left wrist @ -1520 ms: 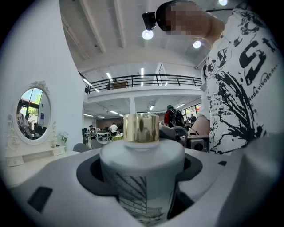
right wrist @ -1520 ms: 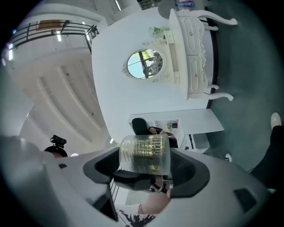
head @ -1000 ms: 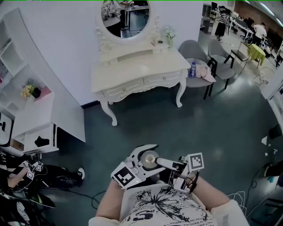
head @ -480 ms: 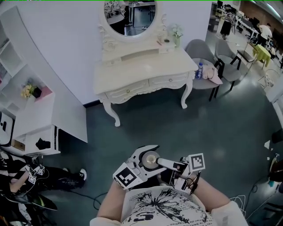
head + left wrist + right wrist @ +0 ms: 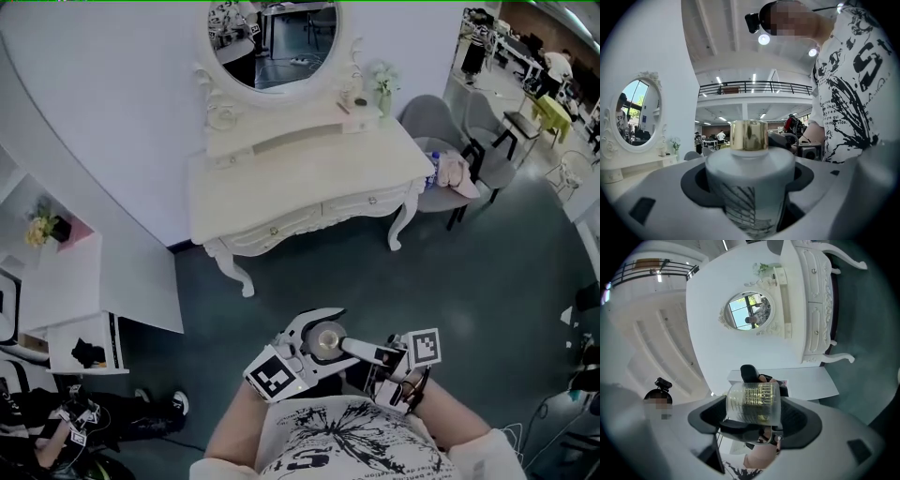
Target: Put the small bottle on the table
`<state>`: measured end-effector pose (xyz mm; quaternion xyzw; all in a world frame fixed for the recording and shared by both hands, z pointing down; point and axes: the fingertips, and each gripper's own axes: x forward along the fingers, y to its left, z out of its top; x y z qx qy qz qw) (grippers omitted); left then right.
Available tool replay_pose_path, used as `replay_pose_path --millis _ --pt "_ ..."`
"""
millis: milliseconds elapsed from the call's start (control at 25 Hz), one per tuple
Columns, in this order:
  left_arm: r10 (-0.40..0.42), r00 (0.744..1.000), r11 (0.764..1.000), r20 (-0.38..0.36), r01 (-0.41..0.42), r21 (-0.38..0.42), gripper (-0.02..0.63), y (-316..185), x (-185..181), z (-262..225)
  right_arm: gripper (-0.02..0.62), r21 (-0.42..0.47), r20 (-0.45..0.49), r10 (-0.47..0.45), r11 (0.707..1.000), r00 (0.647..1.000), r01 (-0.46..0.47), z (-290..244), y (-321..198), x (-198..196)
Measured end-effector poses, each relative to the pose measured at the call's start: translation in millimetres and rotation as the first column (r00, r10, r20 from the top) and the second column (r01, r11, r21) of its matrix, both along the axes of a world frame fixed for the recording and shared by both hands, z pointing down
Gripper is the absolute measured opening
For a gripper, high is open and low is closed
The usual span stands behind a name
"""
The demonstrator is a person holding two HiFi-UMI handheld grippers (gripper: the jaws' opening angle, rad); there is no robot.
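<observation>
— What's ahead of you?
— A white dressing table [image 5: 300, 183] on curved legs, set against the white wall [image 5: 112, 122] I'm facing. An oval mirror [image 5: 272, 42] hangs above it, and a small vase of flowers [image 5: 383, 82] stands on its upper shelf.
— And around it?
— Dark teal floor [image 5: 487, 272]. A grey chair [image 5: 424, 114] just right of the table, white shelving [image 5: 56, 272] to my left. Overhead, round ceiling lights [image 5: 763, 39] and a railed balcony [image 5: 754, 87].

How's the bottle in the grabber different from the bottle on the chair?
The small bottle has a gold cap; the chair bottle looks blue and white. The small bottle is clamped in the left gripper; the chair bottle rests on the gray chair by a pink cloth. Neither is on the dressing table.
</observation>
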<state>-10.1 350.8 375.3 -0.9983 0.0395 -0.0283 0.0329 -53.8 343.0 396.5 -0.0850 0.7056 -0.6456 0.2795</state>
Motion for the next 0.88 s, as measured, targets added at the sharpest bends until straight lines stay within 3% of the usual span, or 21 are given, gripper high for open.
replay_pose_path --millis 360,680,880 --pt "-0.002 1.000 1.000 0.014 0.002 0.015 0.353 -120 -14 -6 0.351 0.007 0.006 -0.016 1.000 1.000 0.016 -6 -120 -14" --pt "-0.070 0.998 0.997 0.008 0.069 0.028 0.353 -198 -10 -4 0.351 0.023 0.000 -0.093 0.995 0.996 0.093 -3 -195 -11" --pt "-0.164 0.987 0.987 -0.003 0.164 0.002 0.353 -265 7 0 0.351 0.012 -0.002 -0.171 0.985 0.985 0.171 3 -258 6"
